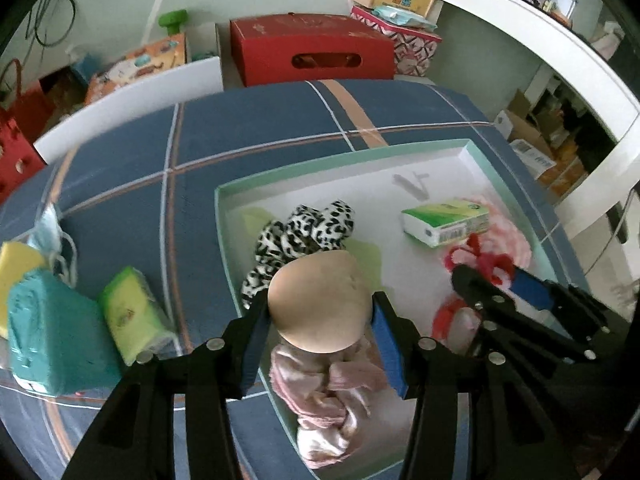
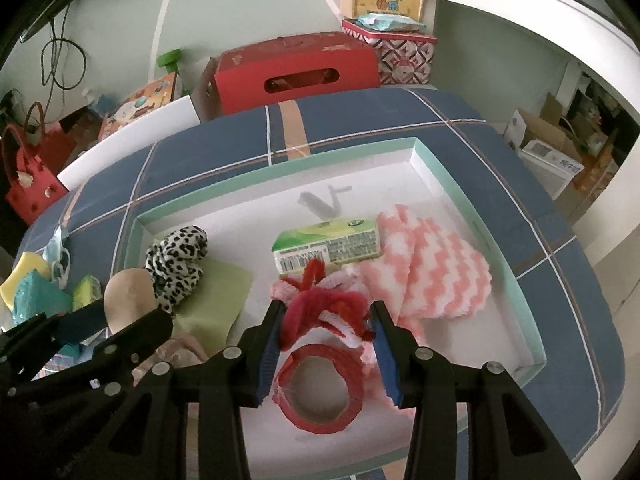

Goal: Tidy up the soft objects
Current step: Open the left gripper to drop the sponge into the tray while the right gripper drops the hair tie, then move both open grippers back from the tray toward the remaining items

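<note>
My left gripper (image 1: 320, 314) is shut on a round beige puff (image 1: 316, 292), held over the near left side of a white tray with a mint rim (image 1: 219, 216). A crumpled pink satin cloth (image 1: 324, 396) lies under it. My right gripper (image 2: 326, 314) is shut on a red and pink fuzzy bundle (image 2: 320, 304), above a red tape ring (image 2: 320, 388) in the tray. The tray also holds a leopard-print cloth (image 2: 178, 258), a green cloth (image 2: 212, 296), a green tissue pack (image 2: 326, 246) and a pink zigzag towel (image 2: 432, 264).
The tray lies on a blue plaid bed (image 1: 248, 120). Left of it on the bed are a teal pack (image 1: 52, 336), a yellow-green tissue pack (image 1: 132, 312), a yellow sponge (image 1: 16, 264) and a face mask (image 1: 52, 228). A red box (image 1: 312, 48) stands behind the bed.
</note>
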